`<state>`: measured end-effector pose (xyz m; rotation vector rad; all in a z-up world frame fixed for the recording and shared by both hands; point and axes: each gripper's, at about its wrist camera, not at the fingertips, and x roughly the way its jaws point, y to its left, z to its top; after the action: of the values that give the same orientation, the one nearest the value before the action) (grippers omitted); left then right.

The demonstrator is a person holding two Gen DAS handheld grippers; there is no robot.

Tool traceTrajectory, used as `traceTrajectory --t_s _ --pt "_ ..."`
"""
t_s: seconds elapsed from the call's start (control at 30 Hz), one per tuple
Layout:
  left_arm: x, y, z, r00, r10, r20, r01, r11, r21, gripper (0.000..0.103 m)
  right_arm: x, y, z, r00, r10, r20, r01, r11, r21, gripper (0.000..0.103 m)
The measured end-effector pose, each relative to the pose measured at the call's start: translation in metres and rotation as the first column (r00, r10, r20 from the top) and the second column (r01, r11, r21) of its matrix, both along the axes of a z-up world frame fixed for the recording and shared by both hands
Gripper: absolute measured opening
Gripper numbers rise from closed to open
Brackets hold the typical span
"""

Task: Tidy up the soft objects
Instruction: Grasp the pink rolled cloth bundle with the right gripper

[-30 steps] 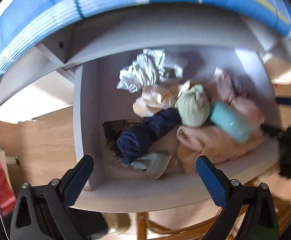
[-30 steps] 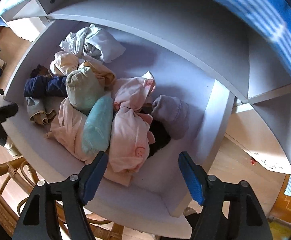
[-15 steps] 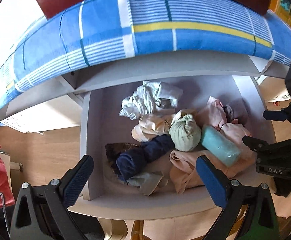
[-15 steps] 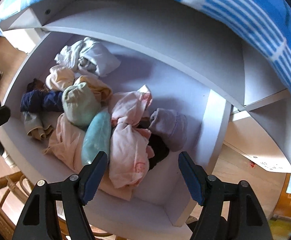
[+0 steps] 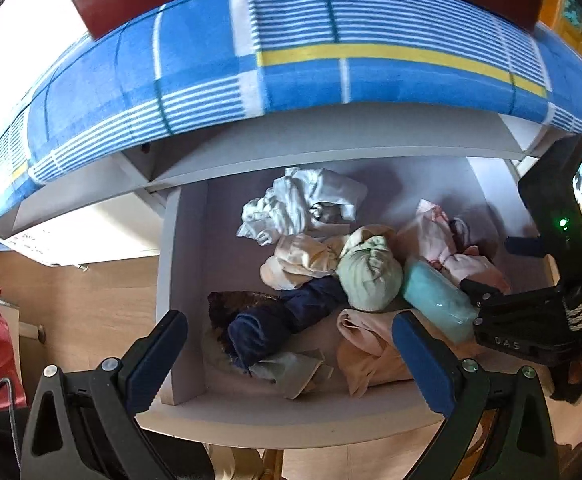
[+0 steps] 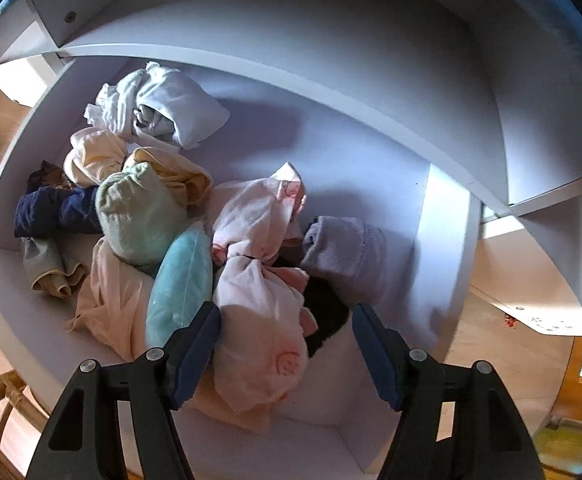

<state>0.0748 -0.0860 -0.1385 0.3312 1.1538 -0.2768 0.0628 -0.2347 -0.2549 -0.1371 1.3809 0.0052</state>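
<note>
Left gripper [image 5: 291,354] hangs spread wide over the drawer [image 5: 183,280], nothing pinched, navy roll [image 5: 279,320] between its fingers, green bundle [image 5: 371,276] at 1 o'clock; right gripper [image 6: 287,344] is closing around the pink bundle [image 6: 263,320], teal pillow [image 6: 181,284] at 10 o'clock

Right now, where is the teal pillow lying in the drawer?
In the right wrist view the teal pillow lies left of centre in the drawer, wedged between the pale green bundle and the pink garment, just ahead of the right claw's left finger.
</note>
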Motion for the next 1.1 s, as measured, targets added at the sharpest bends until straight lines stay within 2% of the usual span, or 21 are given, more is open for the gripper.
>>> traceTrajectory --t_s 0.13,0.27,0.4,0.5,0.7,0.9,1.0,1.07,1.1 --pt "0.003 0.005 -0.002 0.999 0.033 -0.019 -0.034 0.999 -0.013 0.103 0.003 0.0 -0.006 1.0 0.0 -0.006 0.0 1.0 0.004 0.069" --pt "0.006 0.005 -0.009 0.997 0.047 -0.063 -0.05 0.998 -0.048 0.103 0.007 -0.006 -0.011 0.999 -0.028 -0.031 0.029 0.998 0.058 0.061" --pt "0.007 0.0 -0.013 0.993 0.048 -0.108 -0.058 0.994 -0.088 0.103 0.007 -0.011 -0.013 0.997 -0.037 -0.062 0.045 0.991 0.129 0.038" --pt "0.007 -0.005 -0.018 0.991 0.042 -0.127 -0.055 0.994 -0.097 0.103 0.001 -0.012 -0.01 0.997 -0.03 -0.073 0.039 0.99 0.137 0.031" --pt "0.008 -0.021 -0.035 0.981 0.032 -0.191 -0.054 0.992 -0.113 0.103 -0.017 -0.026 0.002 0.988 -0.104 -0.115 0.122 0.979 0.163 0.027" --pt "0.011 -0.043 -0.051 0.965 0.003 -0.264 -0.051 0.983 -0.175 0.103 -0.034 -0.059 0.002 0.958 -0.222 -0.181 0.256 0.946 0.197 0.026" --pt "0.009 -0.056 -0.056 0.959 -0.026 -0.284 -0.035 0.978 -0.205 0.103 -0.036 -0.064 -0.007 0.952 -0.224 -0.207 0.268 0.939 0.217 0.027" --pt "0.007 -0.063 -0.06 0.958 -0.046 -0.284 -0.01 0.981 -0.194 0.101 -0.033 -0.059 -0.014 0.955 -0.193 -0.227 0.246 0.94 0.236 0.031" --pt "0.008 -0.065 -0.06 0.959 -0.042 -0.28 -0.01 0.983 -0.182 0.1 -0.032 -0.055 -0.019 0.956 -0.176 -0.235 0.228 0.949 0.218 0.032"
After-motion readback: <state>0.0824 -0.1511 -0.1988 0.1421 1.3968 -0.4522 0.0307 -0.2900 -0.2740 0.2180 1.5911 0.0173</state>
